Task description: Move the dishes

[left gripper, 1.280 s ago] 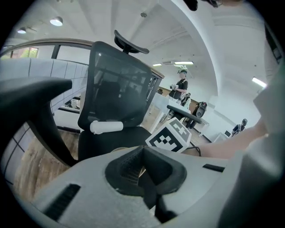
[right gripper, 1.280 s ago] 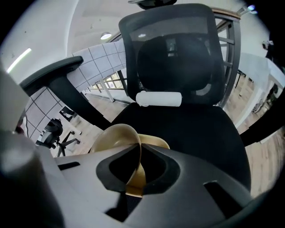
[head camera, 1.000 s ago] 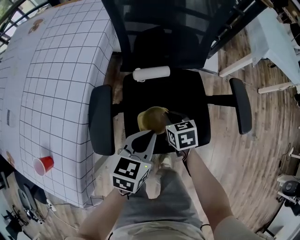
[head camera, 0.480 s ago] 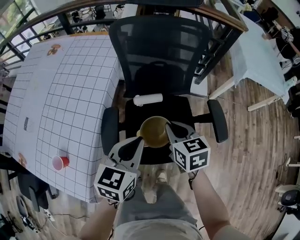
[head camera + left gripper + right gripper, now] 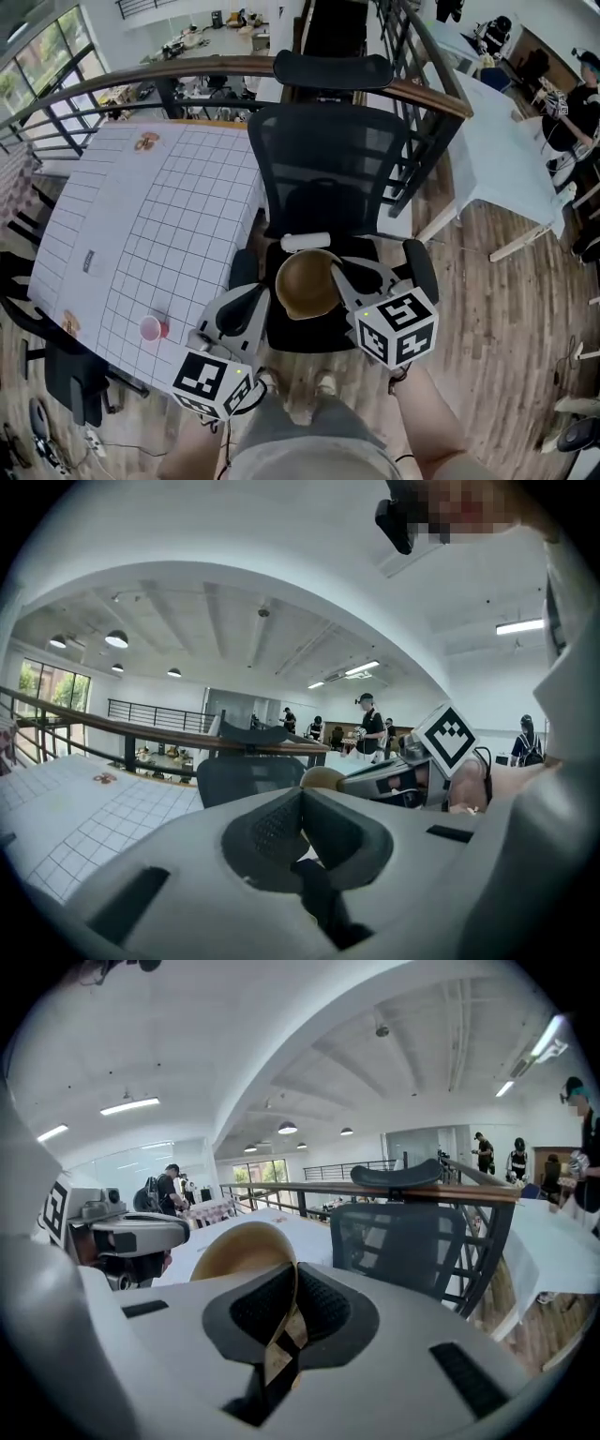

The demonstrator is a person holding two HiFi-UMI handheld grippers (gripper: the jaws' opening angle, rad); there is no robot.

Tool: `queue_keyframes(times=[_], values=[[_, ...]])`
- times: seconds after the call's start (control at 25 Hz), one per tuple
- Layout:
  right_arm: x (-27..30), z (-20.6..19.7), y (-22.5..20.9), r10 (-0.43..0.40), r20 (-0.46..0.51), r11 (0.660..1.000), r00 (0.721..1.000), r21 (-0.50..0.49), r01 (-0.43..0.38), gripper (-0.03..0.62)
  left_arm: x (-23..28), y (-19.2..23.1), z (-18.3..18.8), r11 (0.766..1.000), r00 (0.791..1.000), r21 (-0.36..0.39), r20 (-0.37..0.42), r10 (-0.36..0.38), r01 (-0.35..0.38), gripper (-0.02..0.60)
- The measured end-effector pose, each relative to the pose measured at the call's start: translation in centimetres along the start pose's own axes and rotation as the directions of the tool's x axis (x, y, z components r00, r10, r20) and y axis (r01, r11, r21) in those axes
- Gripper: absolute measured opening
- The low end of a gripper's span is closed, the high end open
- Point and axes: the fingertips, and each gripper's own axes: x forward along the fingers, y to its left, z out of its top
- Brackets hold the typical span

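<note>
A tan bowl (image 5: 305, 283) hangs above the seat of a black office chair (image 5: 323, 169), tilted so its hollow faces up and left. My right gripper (image 5: 338, 273) is shut on the bowl's right rim, and the rim (image 5: 246, 1246) shows pinched between the pads in the right gripper view (image 5: 292, 1290). My left gripper (image 5: 251, 295) hovers to the left of the bowl, apart from it, shut with nothing held. From the left gripper view (image 5: 302, 803) the bowl (image 5: 322, 778) shows just past the jaws.
A white cylinder (image 5: 305, 242) lies on the chair seat behind the bowl. A table with a grid-pattern cloth (image 5: 141, 216) stands at left, with a red cup (image 5: 150, 328) near its front edge. A railing (image 5: 187, 70) runs behind, and a white table (image 5: 497, 122) stands at right.
The bowl has risen off the chair seat in my right gripper. Both grippers have come up, and the head view now takes in more of the room.
</note>
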Motion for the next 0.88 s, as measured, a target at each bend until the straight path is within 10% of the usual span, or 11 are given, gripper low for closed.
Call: queue_keyframes(times=[0.88], values=[[-11.8,7.7,10.7,0.101,0.146,0.99,0.984,-0.113,-0.085,0.029,-11.4,-4.7,10.4,0.983,0.983,0.172,0.184,0.026,-0.058,0.014]])
